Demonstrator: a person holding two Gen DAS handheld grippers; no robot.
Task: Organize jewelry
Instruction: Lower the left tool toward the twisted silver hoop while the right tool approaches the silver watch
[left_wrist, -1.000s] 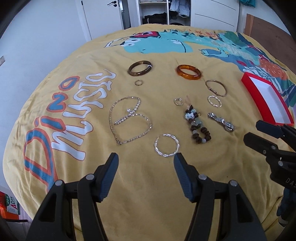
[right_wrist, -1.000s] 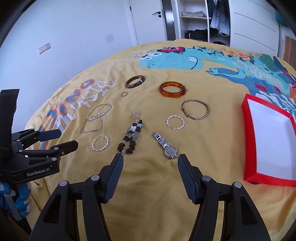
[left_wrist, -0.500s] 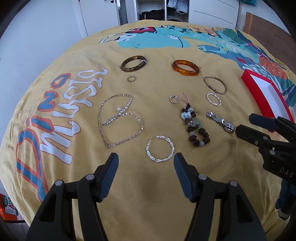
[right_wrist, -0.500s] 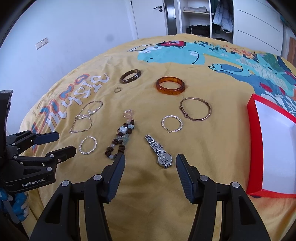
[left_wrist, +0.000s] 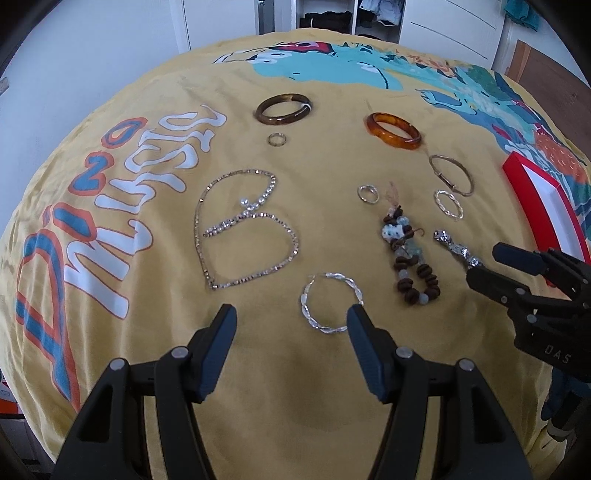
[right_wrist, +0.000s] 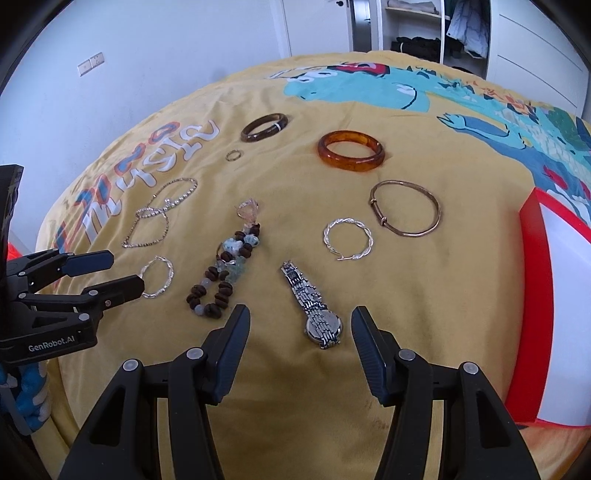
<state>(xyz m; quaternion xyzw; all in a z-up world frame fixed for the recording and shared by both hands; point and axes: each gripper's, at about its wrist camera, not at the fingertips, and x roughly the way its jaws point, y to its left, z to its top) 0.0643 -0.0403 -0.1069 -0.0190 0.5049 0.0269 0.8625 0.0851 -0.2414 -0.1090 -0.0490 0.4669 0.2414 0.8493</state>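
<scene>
Both grippers had dropped closer to the bedspread (left_wrist: 332, 369) than a second before, so the jewelry loomed larger in each view. The left gripper (left_wrist: 291, 321) had its jaws spread wide, the twisted silver hoop (left_wrist: 330, 302) lying just beyond and between the tips. The right gripper (right_wrist: 299, 325) also had its jaws spread, with the silver watch (right_wrist: 314, 310) lying flat between them, its dial end nearest the camera.

In the left view the watch was partly hidden behind the right gripper's finger, and only a strip of the red tray (left_wrist: 546, 206) showed at the right edge. In the right view the tray (right_wrist: 532, 295) was cut off by the picture's rim, and the near hoop (right_wrist: 159, 277) was partly covered by the left gripper's finger. The small charm above the beaded bracelet (right_wrist: 229, 273) was too fine to make out.

Counted on the bed: two thick bangles, one dark brown (left_wrist: 282, 109) and one amber (left_wrist: 393, 131); one thin metal bangle (left_wrist: 450, 173); two twisted silver hoops, the second (left_wrist: 448, 205) just beside the thin bangle; two small rings, one (left_wrist: 277, 139) below the brown bangle and one (left_wrist: 368, 194) near the beads; one rhinestone necklace (left_wrist: 243, 229); one beaded bracelet; one watch. All lay apart from one another, outside the tray.
</scene>
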